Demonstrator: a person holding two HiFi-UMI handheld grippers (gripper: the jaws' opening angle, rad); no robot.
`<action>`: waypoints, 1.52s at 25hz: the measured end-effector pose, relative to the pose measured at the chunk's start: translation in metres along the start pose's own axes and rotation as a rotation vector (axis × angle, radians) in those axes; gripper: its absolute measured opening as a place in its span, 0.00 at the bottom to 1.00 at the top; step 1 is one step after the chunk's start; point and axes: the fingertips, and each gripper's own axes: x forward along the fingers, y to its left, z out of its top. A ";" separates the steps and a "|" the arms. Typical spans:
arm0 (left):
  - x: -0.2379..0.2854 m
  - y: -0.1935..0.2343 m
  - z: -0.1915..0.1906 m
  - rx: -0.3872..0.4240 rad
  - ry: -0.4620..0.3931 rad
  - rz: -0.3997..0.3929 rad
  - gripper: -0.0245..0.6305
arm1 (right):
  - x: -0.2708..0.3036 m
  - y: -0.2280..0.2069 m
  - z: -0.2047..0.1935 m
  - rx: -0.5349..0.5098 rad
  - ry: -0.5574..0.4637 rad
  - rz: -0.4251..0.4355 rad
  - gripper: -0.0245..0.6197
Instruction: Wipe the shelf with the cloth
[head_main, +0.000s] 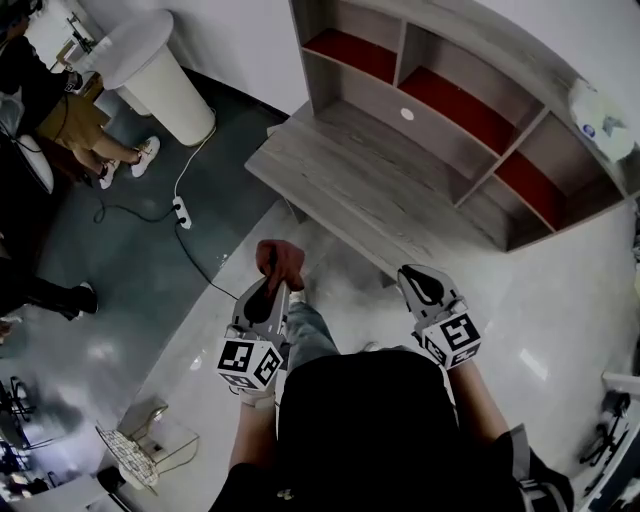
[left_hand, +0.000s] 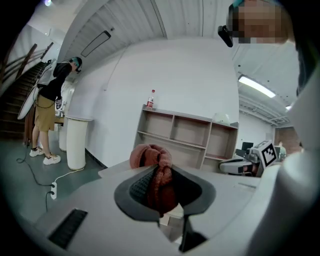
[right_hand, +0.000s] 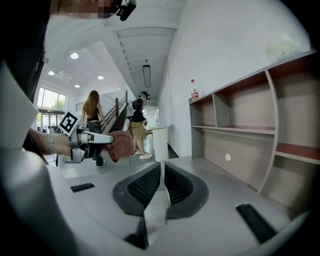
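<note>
Left gripper is clamping the red cloth, a wad bulging past its fingertips, right gripper is idling closed and empty, shelf is waiting ahead; bunched cloth risking slipping free when dragged.

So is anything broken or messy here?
Nothing stands out. The shelf stands straight, the bottle on top of it is upright, and the cloth is bunched in the left gripper, not dropped.
</note>
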 end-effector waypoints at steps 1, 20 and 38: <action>0.009 0.012 0.005 0.006 0.002 -0.010 0.15 | 0.014 -0.004 0.003 0.000 0.001 -0.011 0.07; 0.153 0.261 0.094 0.073 0.087 -0.204 0.15 | 0.280 -0.042 0.094 0.094 0.000 -0.214 0.07; 0.313 0.229 0.082 0.134 0.222 -0.390 0.15 | 0.279 -0.116 0.067 0.237 0.077 -0.415 0.07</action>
